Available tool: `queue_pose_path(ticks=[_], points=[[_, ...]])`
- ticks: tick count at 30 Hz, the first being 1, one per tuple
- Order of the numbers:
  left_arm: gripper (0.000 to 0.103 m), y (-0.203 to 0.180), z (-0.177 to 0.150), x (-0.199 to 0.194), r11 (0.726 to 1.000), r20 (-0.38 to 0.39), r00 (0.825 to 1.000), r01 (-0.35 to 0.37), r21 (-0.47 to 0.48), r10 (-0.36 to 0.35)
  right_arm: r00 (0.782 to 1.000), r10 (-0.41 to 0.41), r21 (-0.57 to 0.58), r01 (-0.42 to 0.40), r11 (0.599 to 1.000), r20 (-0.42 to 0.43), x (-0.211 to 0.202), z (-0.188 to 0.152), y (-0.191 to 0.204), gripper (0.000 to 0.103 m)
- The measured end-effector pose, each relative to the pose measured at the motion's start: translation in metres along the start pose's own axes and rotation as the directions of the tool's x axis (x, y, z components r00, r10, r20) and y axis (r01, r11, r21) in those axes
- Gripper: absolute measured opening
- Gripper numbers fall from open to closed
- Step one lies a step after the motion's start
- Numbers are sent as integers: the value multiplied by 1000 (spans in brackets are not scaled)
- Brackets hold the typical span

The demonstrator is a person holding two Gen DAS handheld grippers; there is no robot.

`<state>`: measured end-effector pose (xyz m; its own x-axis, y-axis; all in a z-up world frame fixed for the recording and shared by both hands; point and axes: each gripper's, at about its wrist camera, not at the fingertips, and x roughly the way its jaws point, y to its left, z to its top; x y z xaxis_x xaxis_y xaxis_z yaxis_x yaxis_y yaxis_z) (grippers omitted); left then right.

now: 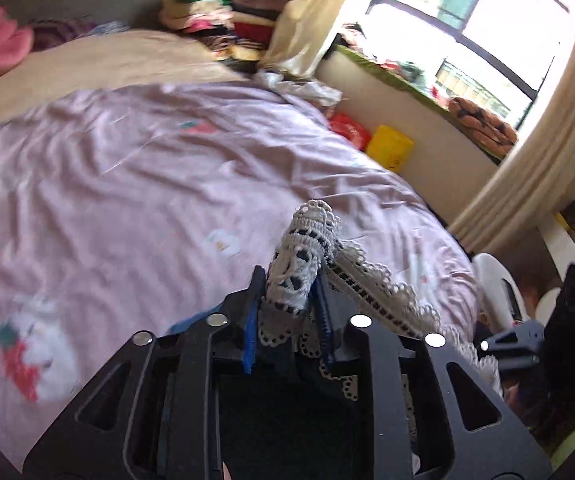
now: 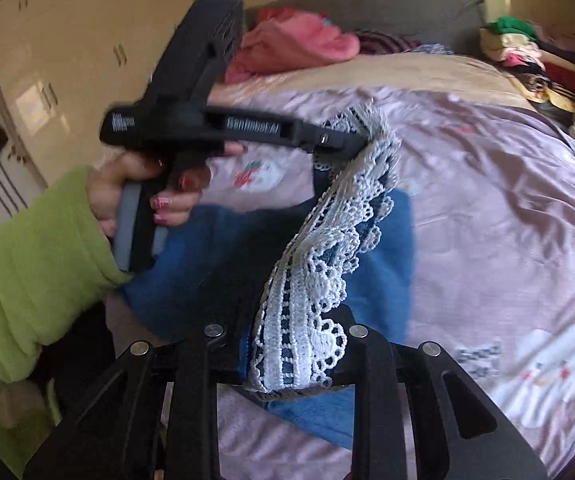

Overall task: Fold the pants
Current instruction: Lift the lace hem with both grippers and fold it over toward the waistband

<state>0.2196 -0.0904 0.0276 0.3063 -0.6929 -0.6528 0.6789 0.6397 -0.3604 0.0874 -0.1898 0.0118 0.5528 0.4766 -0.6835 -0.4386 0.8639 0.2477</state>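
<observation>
Lace hem held up between my two grippers

The pants point(image 2: 367, 276), blue with a white lace hem point(image 2: 319, 280), hang over the pink bed point(image 2: 487, 200). My right gripper point(image 2: 299, 352) pinches the near end of the lace, my left gripper point(image 2: 351, 140) the far end; the hem runs near-to-far between them, the blue cloth draping below.

Both tools point(image 2: 361, 142) point(image 2: 293, 350) pinch the lace-trimmed pants point(image 2: 319, 248) above the bed point(image 2: 487, 200).
</observation>
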Motion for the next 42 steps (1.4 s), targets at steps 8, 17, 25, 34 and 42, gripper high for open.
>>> queue_pose_path(ticks=[8,17,25,34,42], points=[[47,40,-34,-31,980,35,999,12,-198,-5,995,-31,-116,20,993,-95,48,-16,36,26],[69,59,-58,-36,935,36,999,25,-354,-13,992,28,-165,-49,985,-125,64,-28,59,42],[68,64,-65,-23,912,7,999,46,-407,-47,996,86,-53,-88,995,-38,21,-24,31,60],[60,61,-63,-18,902,14,997,75,-424,-77,999,-22,145,17,989,37,1,11,-66,72],[39,61,-67,-11,905,-23,999,19,-425,-31,997,-24,151,35,988,-73,51,51,-106,74]])
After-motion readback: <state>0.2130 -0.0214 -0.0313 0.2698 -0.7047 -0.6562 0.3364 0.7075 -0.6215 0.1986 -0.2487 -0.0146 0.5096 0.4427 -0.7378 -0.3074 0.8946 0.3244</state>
